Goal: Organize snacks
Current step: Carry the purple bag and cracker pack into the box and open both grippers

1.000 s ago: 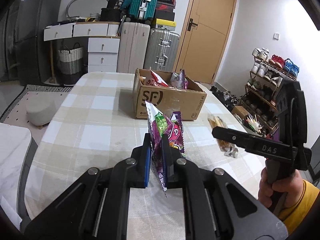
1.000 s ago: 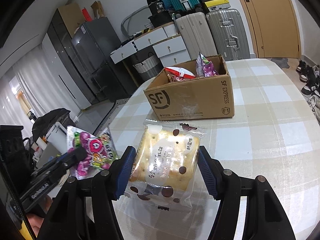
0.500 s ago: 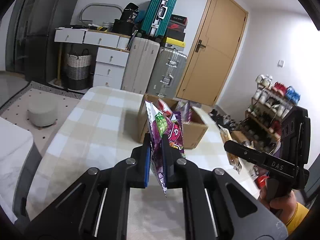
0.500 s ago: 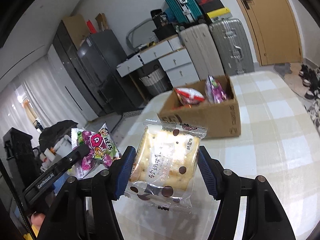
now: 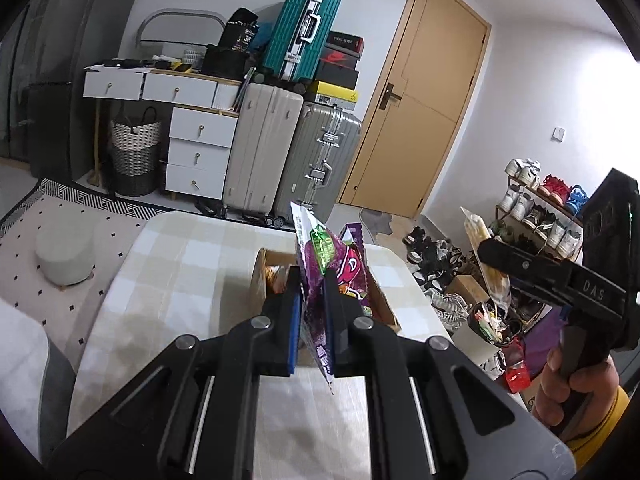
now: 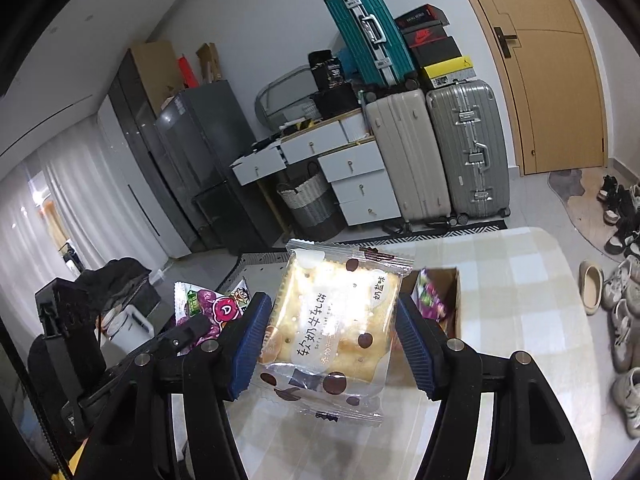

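Note:
My left gripper (image 5: 313, 276) is shut on a purple snack bag (image 5: 335, 261), held edge-on high over the checked table (image 5: 180, 276). Behind and below the bag lies the open cardboard box (image 5: 267, 273), mostly hidden by the bag and fingers. In the right wrist view my right gripper (image 6: 332, 304) is shut on a clear-wrapped cracker packet (image 6: 338, 322) with brown dots, held flat above the table. The box (image 6: 451, 300) shows just right of the packet with a purple bag inside. The left gripper (image 6: 188, 330) and its purple bag (image 6: 208, 306) appear at lower left there.
Suitcases (image 5: 288, 152), white drawers (image 5: 196, 148) and a door (image 5: 420, 100) stand beyond the table's far end. A shoe rack (image 5: 536, 200) and loose shoes lie to the right. A grey stool (image 5: 66, 256) sits on the rug at left. A person's hand (image 5: 568, 384) grips the right tool.
Both grippers have risen well above the table with their snacks still held. The box now sits lower and smaller in both views, partly behind the held packets.

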{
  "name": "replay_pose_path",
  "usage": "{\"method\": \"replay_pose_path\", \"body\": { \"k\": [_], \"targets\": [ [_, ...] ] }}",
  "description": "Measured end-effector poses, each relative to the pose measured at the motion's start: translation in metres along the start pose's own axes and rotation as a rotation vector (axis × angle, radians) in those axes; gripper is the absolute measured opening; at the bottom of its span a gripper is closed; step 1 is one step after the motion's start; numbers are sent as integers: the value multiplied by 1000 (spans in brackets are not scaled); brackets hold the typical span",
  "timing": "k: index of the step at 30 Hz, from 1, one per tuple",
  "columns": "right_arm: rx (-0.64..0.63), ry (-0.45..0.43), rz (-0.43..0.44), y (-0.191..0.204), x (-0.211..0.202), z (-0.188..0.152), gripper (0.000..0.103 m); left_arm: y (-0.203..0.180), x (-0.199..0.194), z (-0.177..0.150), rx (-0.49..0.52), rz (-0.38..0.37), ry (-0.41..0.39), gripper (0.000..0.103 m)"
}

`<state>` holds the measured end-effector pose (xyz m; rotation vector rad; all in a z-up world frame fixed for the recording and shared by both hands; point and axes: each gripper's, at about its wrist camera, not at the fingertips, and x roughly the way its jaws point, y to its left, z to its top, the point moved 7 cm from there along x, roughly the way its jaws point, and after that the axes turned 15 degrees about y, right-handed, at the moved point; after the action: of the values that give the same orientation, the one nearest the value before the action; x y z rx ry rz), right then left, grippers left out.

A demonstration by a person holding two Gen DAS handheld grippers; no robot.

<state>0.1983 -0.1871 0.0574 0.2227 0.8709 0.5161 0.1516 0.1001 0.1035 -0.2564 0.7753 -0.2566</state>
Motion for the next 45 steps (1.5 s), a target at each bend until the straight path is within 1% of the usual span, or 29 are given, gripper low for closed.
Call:
{"method": "replay_pose_path", "body": {
  "k": [4,6,9,12,17,20,23,31,32,34,35,37,39,40,42,43,45],
  "targets": [
    [32,26,-23,-16,18,32,63,-5,39,32,6,5,56,7],
    [37,41,-36,-23,30,44,63,-9,70,52,11,14,75,7],
    [38,84,-59,-35,58,58,63,-13,114,70,21,20,124,7],
    [35,130,-92,-47,90,62,63,-15,158,78,21,10,174,7],
    [73,185,-88,-71,127,61,63,-16,220,79,47,13,245,7],
    [89,215,-68,-81,143,58,63,-17,248,78,67,13,267,7],
    [97,243,-58,-87,156,54,63,-19,268,78,73,4,280,7],
    [109,264,-73,-97,171,50,63,-23,297,73,103,13,316,8],
    [107,265,-73,-97,172,50,63,-22,300,73,101,14,321,9],
    [107,262,-79,-99,172,49,64,-18,304,70,94,2,341,10],
    [112,267,-77,-101,173,48,64,-17,304,69,94,2,343,10],
    [119,282,-83,-104,176,46,64,-12,304,69,91,31,332,11],
    [122,287,-77,-105,177,44,64,-10,303,68,94,22,331,11],
    [123,288,-78,-106,177,44,64,-9,304,70,93,30,327,12],
    [125,292,-74,-106,178,43,64,-2,297,71,86,36,310,20],
    [124,296,-70,-106,178,42,64,-1,294,72,84,43,297,22],
    [119,294,-79,-105,178,41,64,3,289,76,82,56,273,31]
  ]
}}
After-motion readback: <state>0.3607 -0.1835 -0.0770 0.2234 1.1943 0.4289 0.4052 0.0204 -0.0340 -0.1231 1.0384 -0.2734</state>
